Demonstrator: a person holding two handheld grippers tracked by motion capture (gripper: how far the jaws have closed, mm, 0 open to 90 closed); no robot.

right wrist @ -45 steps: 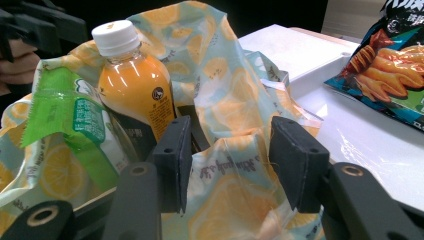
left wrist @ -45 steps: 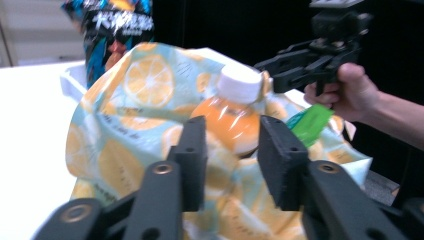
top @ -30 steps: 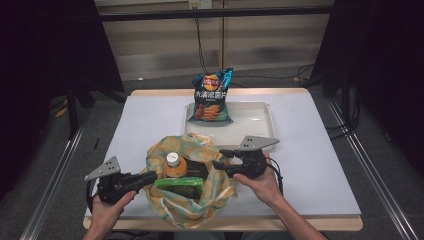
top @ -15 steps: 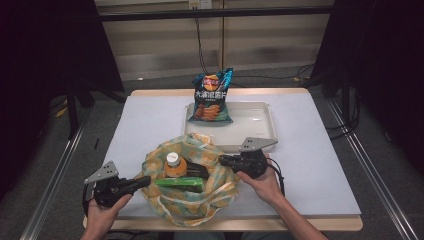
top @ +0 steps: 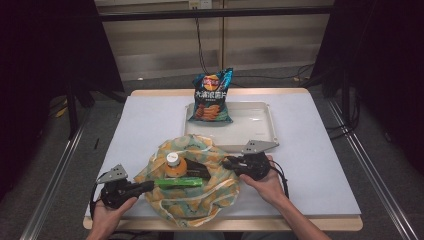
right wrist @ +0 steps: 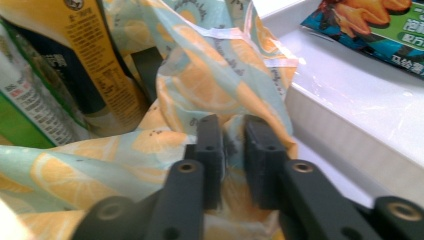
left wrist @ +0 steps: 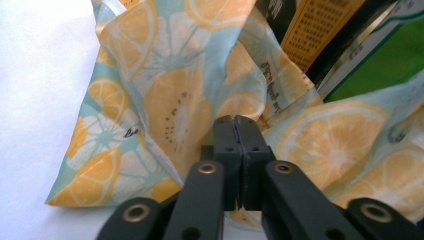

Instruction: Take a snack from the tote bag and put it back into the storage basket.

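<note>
A cloth bag (top: 200,202) printed with orange slices lies at the front middle of the white table. An orange bottle (top: 175,165) with a white cap and a green pack (top: 180,182) lie in it. My left gripper (top: 149,186) is at the bag's left edge. In the left gripper view its jaws (left wrist: 235,122) are shut on a fold of the bag (left wrist: 170,100). My right gripper (top: 227,161) is at the bag's right edge. Its jaws (right wrist: 232,130) have just been opening and stand slightly apart, with a ridge of the bag (right wrist: 210,75) between them.
A white tray (top: 255,130) stands just behind the bag, and a blue bag of chips (top: 211,97) leans at its far left. In the right gripper view the tray's wall (right wrist: 350,120) is close on the right. A yellow carton (right wrist: 95,60) is inside the bag.
Both hands have come down toward the table and the bag has sunk and spread flatter. The right gripper's jaws closed on the bag's edge, then parted a little.
</note>
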